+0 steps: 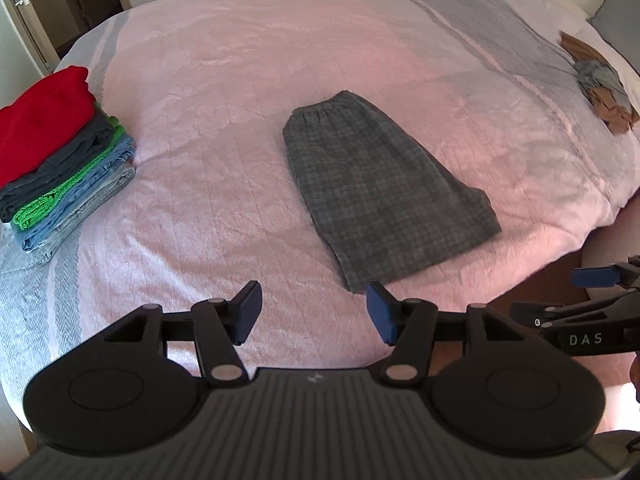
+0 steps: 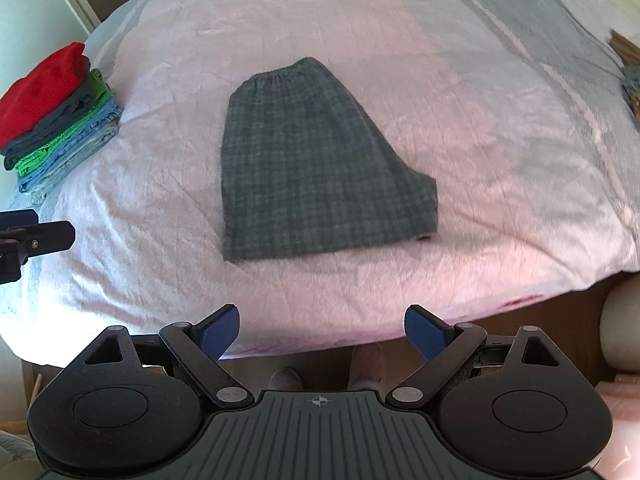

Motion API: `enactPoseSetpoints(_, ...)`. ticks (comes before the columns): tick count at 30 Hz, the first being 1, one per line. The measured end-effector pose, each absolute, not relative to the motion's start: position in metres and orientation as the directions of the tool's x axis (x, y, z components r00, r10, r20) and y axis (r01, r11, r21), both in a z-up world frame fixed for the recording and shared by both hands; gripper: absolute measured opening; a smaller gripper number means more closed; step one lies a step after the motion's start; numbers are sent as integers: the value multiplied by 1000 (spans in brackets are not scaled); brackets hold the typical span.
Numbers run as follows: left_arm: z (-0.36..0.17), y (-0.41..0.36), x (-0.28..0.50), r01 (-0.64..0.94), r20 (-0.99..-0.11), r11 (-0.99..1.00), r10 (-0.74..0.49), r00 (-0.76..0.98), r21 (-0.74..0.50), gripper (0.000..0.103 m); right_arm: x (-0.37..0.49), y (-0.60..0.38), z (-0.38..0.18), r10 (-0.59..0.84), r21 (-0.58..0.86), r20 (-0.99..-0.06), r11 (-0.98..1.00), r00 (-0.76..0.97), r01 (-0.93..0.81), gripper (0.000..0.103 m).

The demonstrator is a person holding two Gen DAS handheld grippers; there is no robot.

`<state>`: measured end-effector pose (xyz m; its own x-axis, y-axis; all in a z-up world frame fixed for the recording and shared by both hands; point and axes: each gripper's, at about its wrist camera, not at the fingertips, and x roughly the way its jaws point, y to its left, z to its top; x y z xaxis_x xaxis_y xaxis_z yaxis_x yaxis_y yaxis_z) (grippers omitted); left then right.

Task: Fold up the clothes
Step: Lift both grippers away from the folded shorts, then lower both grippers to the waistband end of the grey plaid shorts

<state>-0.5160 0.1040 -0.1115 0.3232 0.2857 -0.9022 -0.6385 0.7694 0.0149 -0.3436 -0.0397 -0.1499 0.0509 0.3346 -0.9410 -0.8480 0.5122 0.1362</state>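
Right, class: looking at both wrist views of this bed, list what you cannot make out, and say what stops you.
- Checked shorts: underside and inner fold layers hidden by the top layer, both views.
- Folded stack: lower garments show edges only, covered by the red top.
- Crumpled pile: small and distorted in the left view, cut by the frame edge in the right view.
- Right hand-held gripper: only one blue pad visible in the left view, cut by the frame edge.
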Motion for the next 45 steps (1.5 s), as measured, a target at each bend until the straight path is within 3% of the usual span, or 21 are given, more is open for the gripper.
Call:
enactPoseSetpoints(13, -117, 116, -509, -694, -914, 719, 294, 278, 20, 55, -337, -9, -158, 318, 128, -948, 421, 14, -898, 92)
enactPoseSetpoints(24, -125, 122, -451, -770, -920, 638, 319, 227, 31, 57, -267, 22, -163, 328, 131, -944, 305, -25, -943, 92)
enactPoseSetpoints(45, -179, 113, -429, -867, -970, 496, 229, 79, 46, 57, -221, 33, -214, 202, 142, -974, 179, -105, -973, 92)
